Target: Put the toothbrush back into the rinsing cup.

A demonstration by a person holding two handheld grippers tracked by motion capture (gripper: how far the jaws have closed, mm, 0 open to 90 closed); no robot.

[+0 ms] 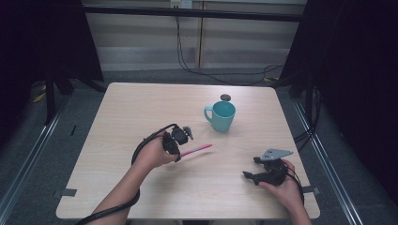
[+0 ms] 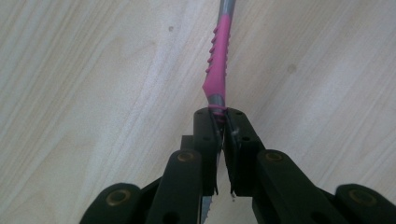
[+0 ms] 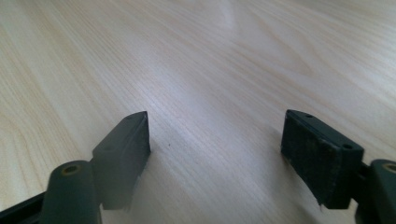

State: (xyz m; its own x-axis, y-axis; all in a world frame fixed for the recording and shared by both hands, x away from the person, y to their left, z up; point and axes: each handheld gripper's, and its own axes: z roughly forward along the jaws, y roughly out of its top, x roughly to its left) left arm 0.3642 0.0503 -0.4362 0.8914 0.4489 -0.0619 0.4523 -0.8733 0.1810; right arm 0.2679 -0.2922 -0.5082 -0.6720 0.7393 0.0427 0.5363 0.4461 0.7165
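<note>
Pale wood-grain bench stands on grey floor, dark curtains either side. Your left gripper has its fingers clenched on the pink-handled tool at mid-bench. Your right gripper, fingers released, sits near the front-right edge. A teal mug stands behind, well apart.

On the tabletop, the cup stands behind and right of the pen; a small disc lies just behind the cup.

pink-handled knife, perhaps serrated, level above table
</note>
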